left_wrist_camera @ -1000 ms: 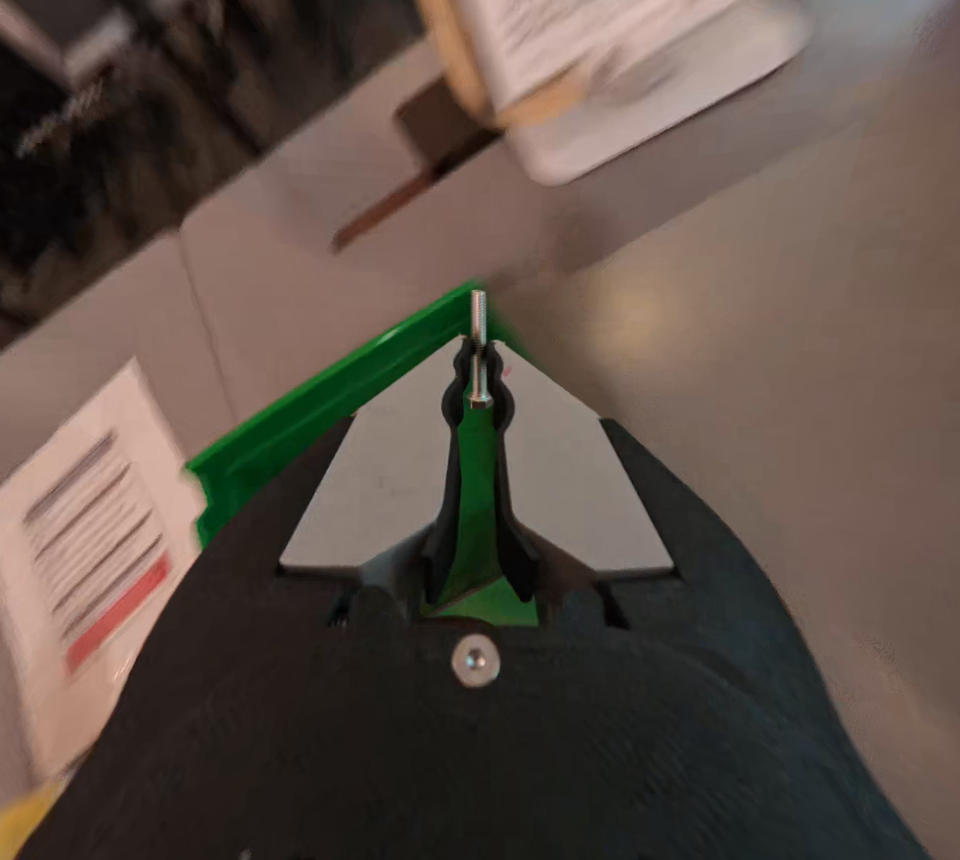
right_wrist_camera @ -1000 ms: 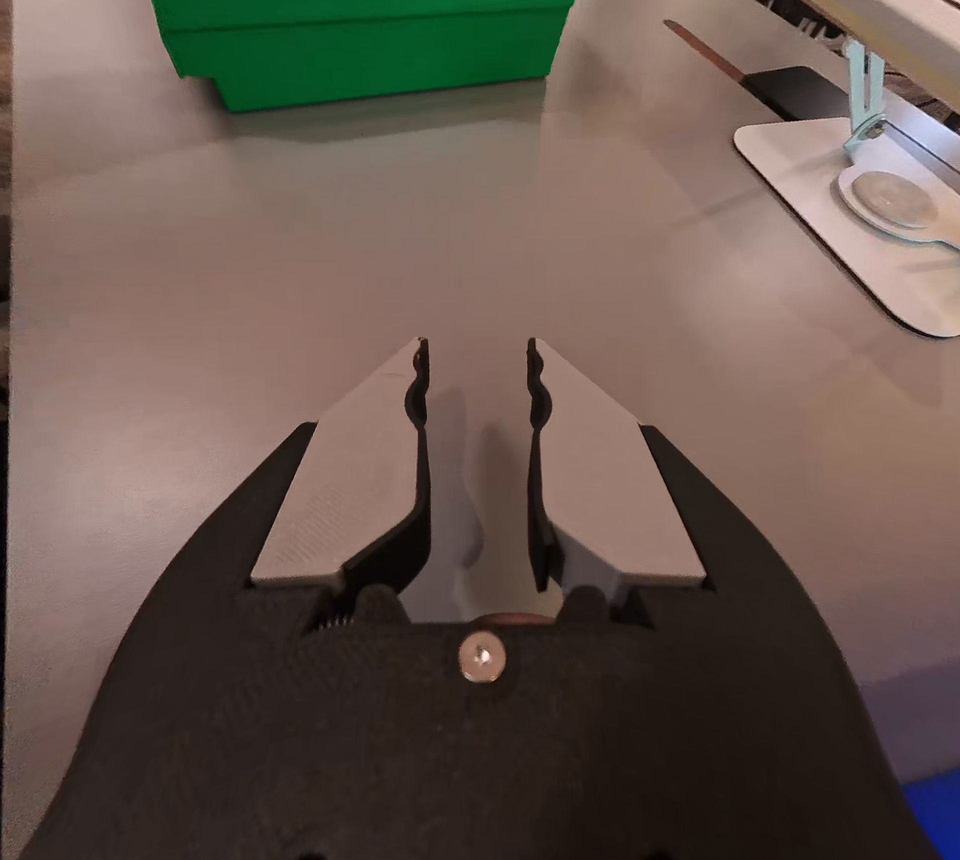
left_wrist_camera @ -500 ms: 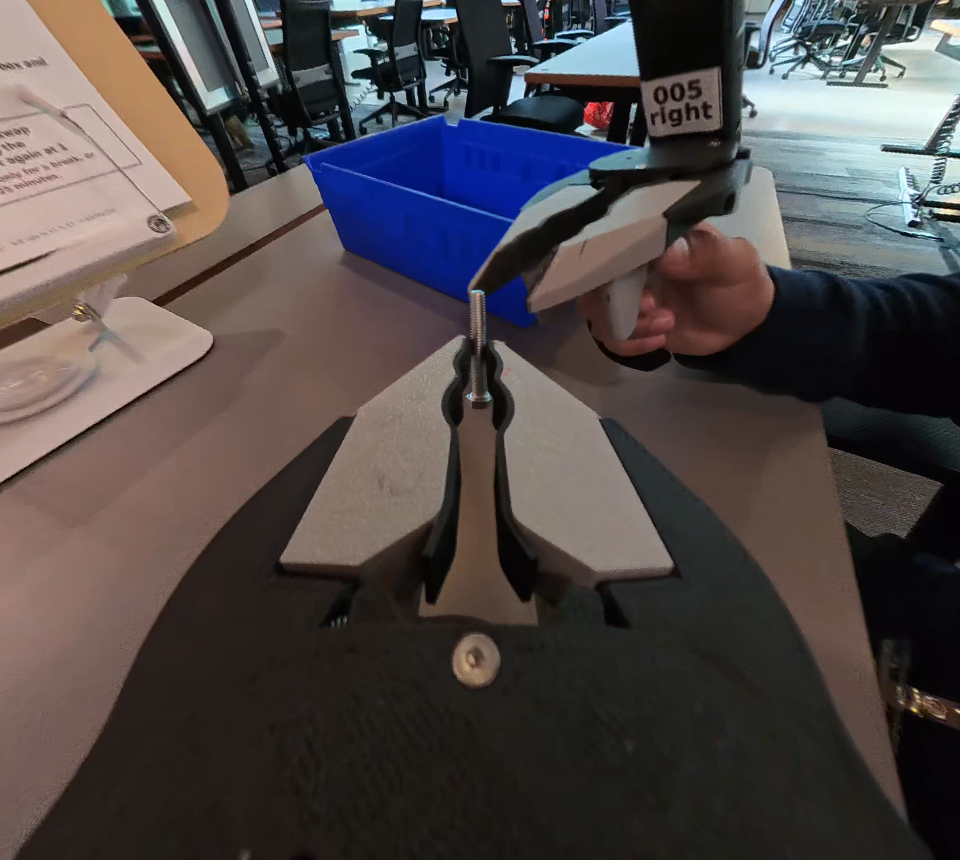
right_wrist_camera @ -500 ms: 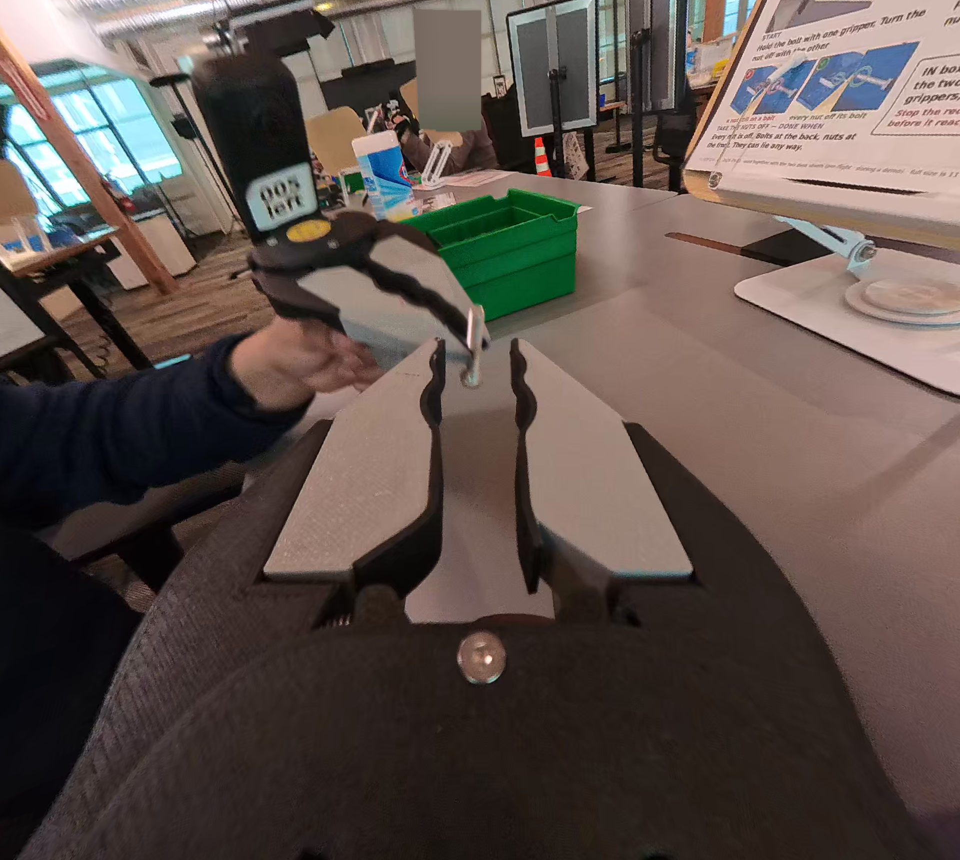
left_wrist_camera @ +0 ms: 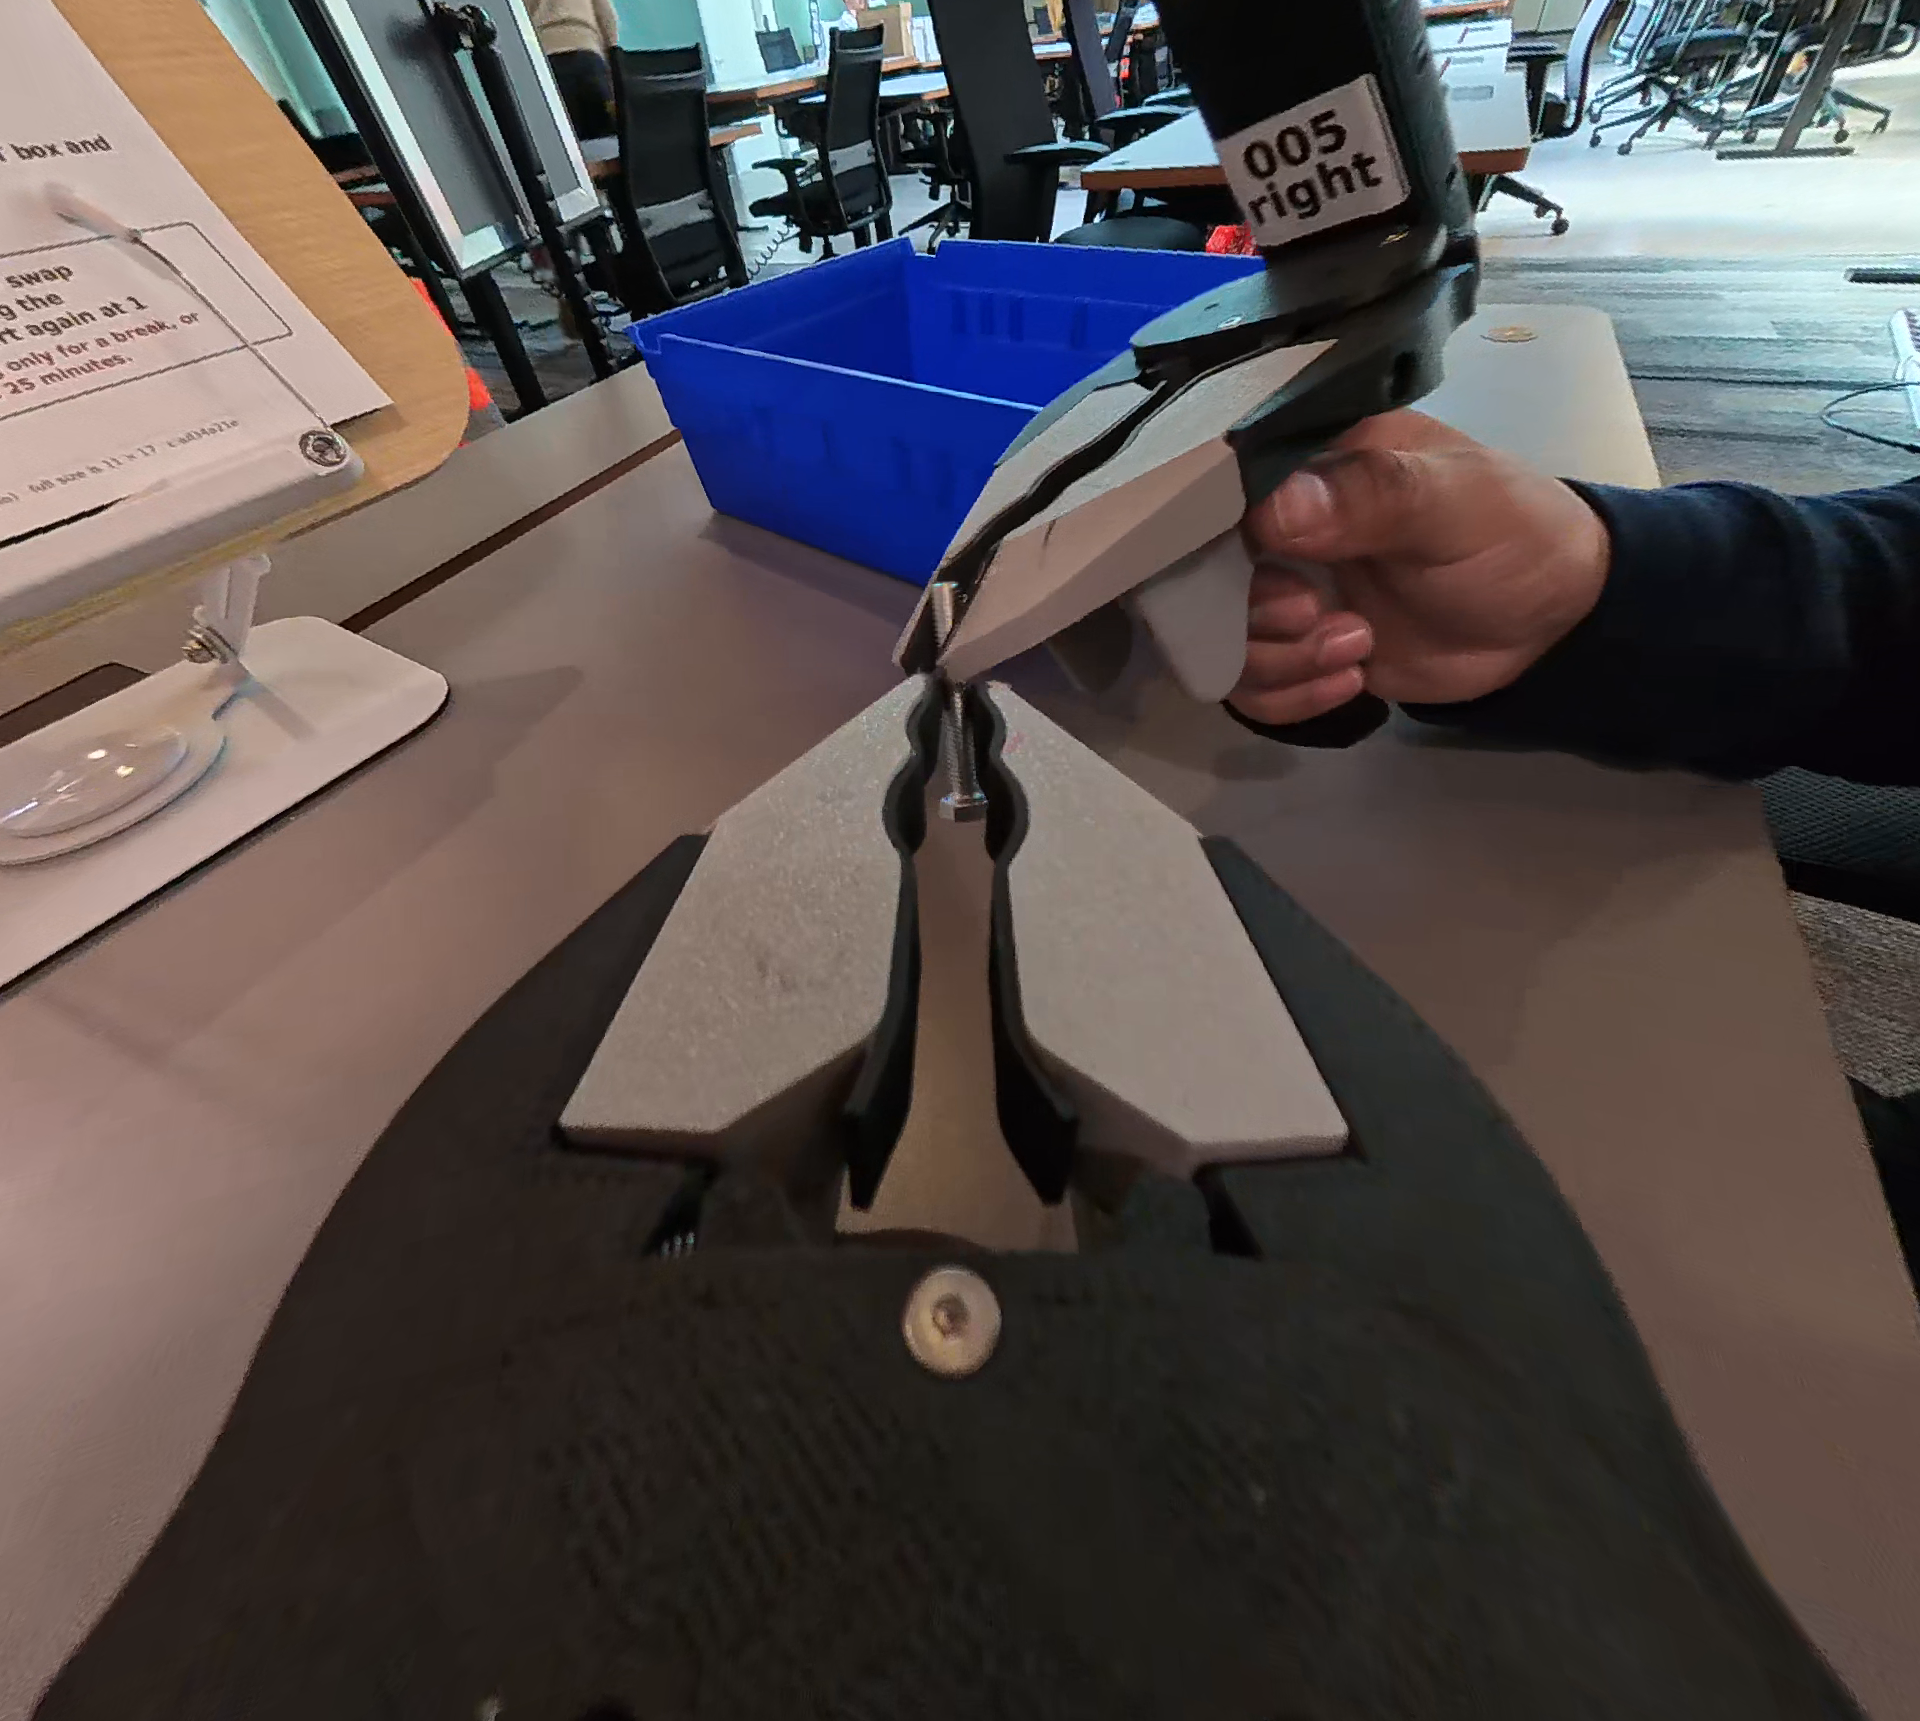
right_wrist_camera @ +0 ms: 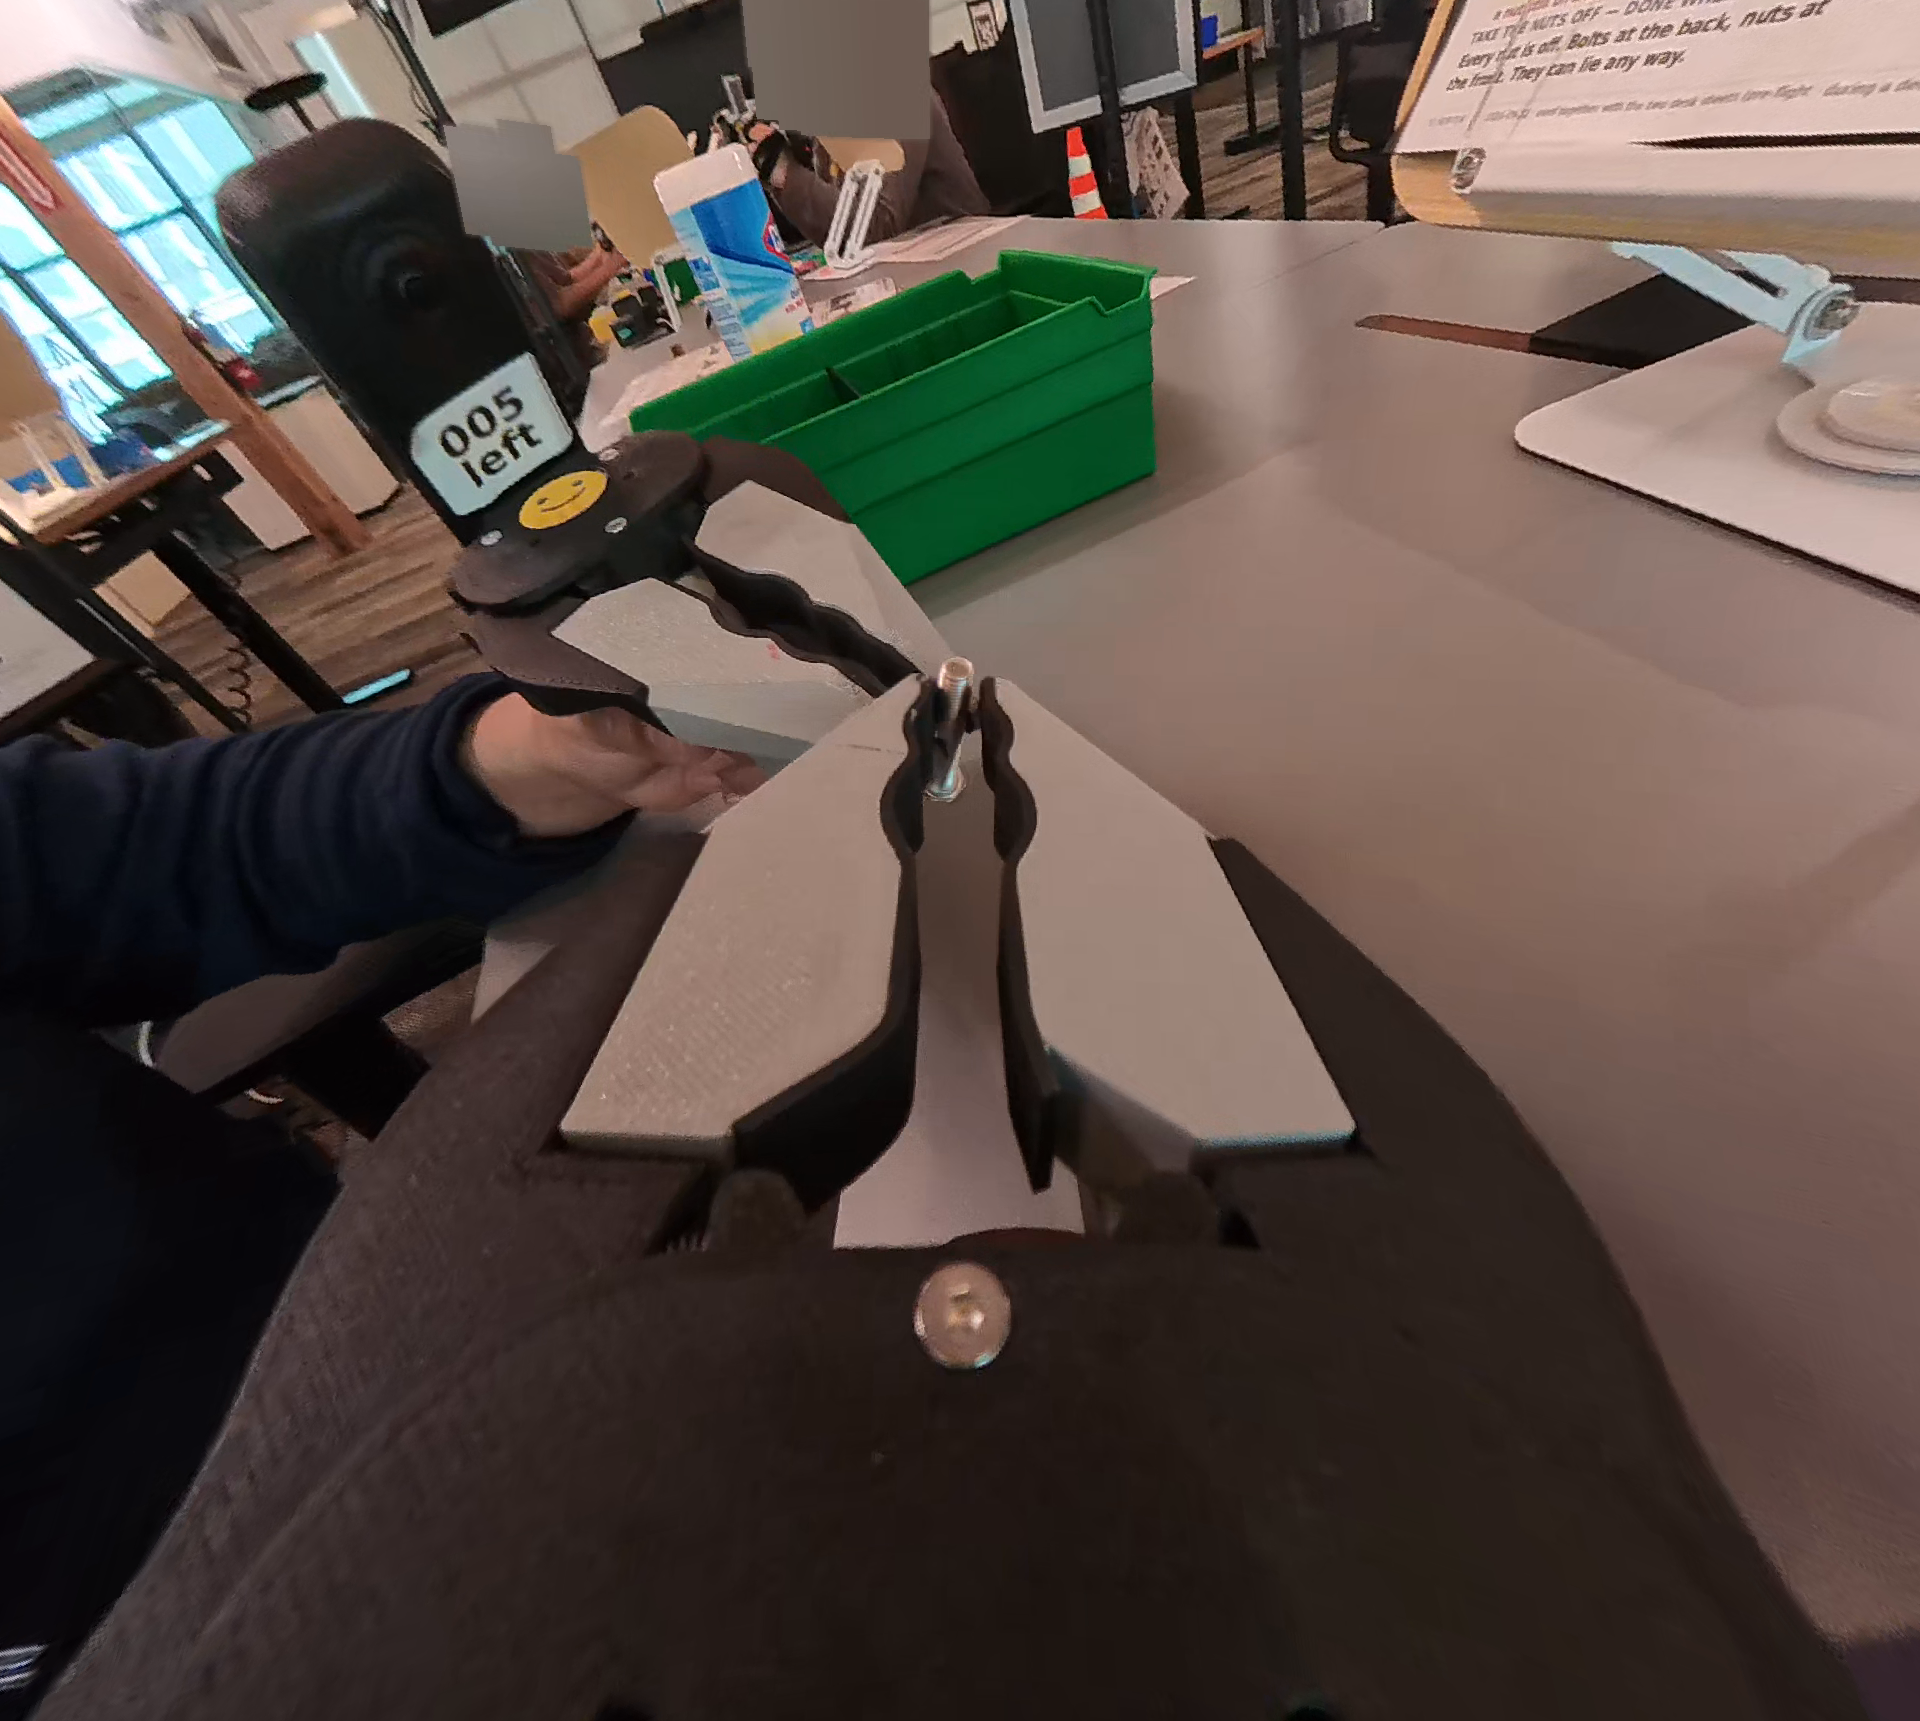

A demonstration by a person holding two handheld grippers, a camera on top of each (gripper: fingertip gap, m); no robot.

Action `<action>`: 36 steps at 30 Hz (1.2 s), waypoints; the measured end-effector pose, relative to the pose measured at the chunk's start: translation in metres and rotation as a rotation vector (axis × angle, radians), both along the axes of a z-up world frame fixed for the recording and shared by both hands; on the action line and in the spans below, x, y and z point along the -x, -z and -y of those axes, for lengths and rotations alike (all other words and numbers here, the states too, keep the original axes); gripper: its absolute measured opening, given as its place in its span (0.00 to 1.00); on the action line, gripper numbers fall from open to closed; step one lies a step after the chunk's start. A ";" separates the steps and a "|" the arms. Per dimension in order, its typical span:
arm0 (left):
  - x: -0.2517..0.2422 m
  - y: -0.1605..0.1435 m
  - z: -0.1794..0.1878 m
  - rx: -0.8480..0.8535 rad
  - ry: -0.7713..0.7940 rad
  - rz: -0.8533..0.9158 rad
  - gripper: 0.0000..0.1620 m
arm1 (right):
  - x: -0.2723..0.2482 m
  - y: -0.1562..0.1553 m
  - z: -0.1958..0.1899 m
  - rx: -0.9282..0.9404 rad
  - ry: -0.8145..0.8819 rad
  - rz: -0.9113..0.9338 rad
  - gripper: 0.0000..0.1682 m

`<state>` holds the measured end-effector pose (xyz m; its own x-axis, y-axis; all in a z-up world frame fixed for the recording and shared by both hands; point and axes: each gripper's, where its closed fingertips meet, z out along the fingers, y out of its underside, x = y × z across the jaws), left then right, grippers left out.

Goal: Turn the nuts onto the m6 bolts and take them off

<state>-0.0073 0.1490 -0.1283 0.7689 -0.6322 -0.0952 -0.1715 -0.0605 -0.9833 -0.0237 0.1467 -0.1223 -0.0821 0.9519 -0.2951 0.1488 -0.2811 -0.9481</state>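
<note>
A small silver bolt (left_wrist_camera: 961, 762) stands between the fingertips of my left gripper (left_wrist_camera: 956, 705), which is shut on it low down, just above the hex head. The threaded end points up. My right gripper (right_wrist_camera: 951, 695) faces the left one and is shut on the same bolt (right_wrist_camera: 948, 736) higher up the shaft. In the left wrist view the right gripper (left_wrist_camera: 928, 655) comes in from the right, tilted down, with the bolt's tip showing above its fingers. The left gripper (right_wrist_camera: 894, 679) shows at the left of the right wrist view. I see no separate nut.
A blue bin (left_wrist_camera: 831, 445) stands behind the grippers. A green divided bin (right_wrist_camera: 987, 466) sits farther back on the grey table (right_wrist_camera: 1455, 788). An instruction board on a white stand (right_wrist_camera: 1714, 424) is at the table's side. A wipes canister (right_wrist_camera: 732, 248) stands behind the green bin. My two grippers' fingertips are within a few centimetres of each other.
My left gripper swung away from the green bin to face the right one, still holding the bolt. My right gripper moved onto the bolt and closed from open to shut on its shaft.
</note>
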 end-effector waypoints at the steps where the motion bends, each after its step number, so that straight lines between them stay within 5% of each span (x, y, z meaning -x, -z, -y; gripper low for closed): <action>1: 0.000 0.002 -0.001 0.001 -0.007 -0.002 0.02 | 0.000 0.001 -0.001 -0.017 0.012 0.008 0.03; 10: 0.001 0.001 -0.001 -0.011 -0.027 -0.008 0.02 | 0.000 0.002 -0.001 -0.004 0.005 0.006 0.03; 16: 0.003 0.010 -0.006 0.032 -0.044 0.024 0.02 | 0.001 0.011 -0.007 -0.152 0.090 0.087 0.02; 23: 0.018 0.047 -0.019 0.201 -0.128 -0.051 0.20 | -0.003 0.043 -0.037 -0.206 0.232 0.261 0.01; 36: 0.038 0.054 -0.024 0.253 -0.220 -0.039 0.18 | -0.004 0.083 -0.040 -0.201 0.214 0.445 0.01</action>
<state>-0.0453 0.1730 -0.1821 0.8885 -0.4588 0.0112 -0.1645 -0.3412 -0.9255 -0.0195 0.1872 -0.2058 0.2115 0.9751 -0.0669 0.5079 -0.1682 -0.8449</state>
